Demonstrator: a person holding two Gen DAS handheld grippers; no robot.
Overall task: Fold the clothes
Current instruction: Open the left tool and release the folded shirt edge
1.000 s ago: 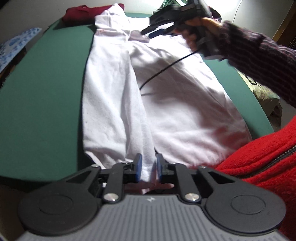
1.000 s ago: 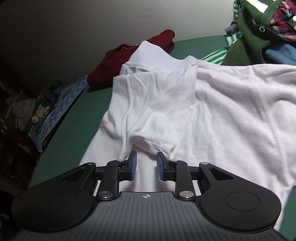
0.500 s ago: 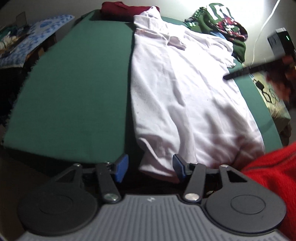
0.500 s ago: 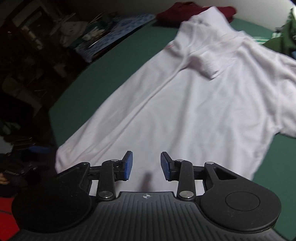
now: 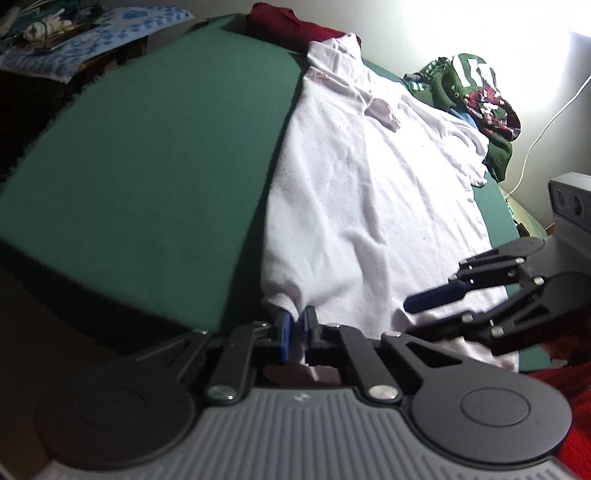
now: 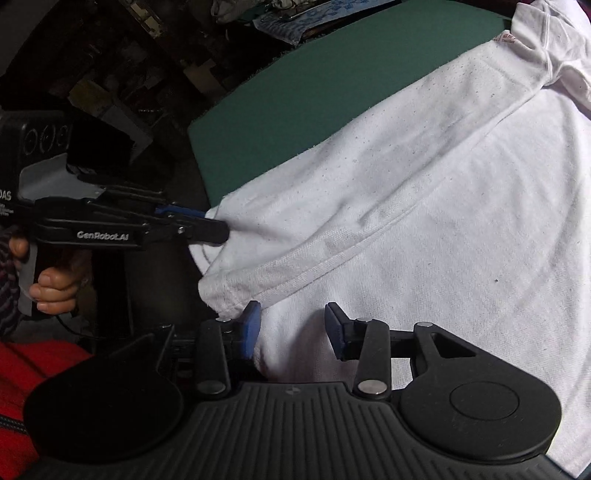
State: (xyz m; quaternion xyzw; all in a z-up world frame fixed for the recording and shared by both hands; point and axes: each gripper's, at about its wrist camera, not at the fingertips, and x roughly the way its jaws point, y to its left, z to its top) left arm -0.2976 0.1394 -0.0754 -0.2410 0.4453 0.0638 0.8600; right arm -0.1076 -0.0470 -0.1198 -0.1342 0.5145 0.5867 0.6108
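A white shirt (image 5: 369, 203) lies lengthwise on the green table (image 5: 147, 166), its left side folded in over the body. My left gripper (image 5: 295, 332) is shut on the shirt's near hem corner. The right wrist view shows it from the side, the left gripper (image 6: 218, 230) pinching that corner of the shirt (image 6: 443, 184). My right gripper (image 6: 291, 328) hovers over the near hem, a short way along the hem from that corner. Its jaws are opening, with cloth lying below the gap and neither pad pressing on it. From the left wrist it appears as the right gripper (image 5: 417, 314) low at the right.
A maroon garment (image 5: 288, 26) lies at the table's far end. A green pile of clothes (image 5: 472, 92) sits at the far right. A blue patterned cloth (image 5: 110, 40) lies beyond the left edge. The person's red fleece (image 6: 22, 369) is close behind both grippers.
The left gripper opened wide, then closed on the hem corner. The right gripper swung from the sleeve area down to the near hem beside the left one, its jaws spreading wider.
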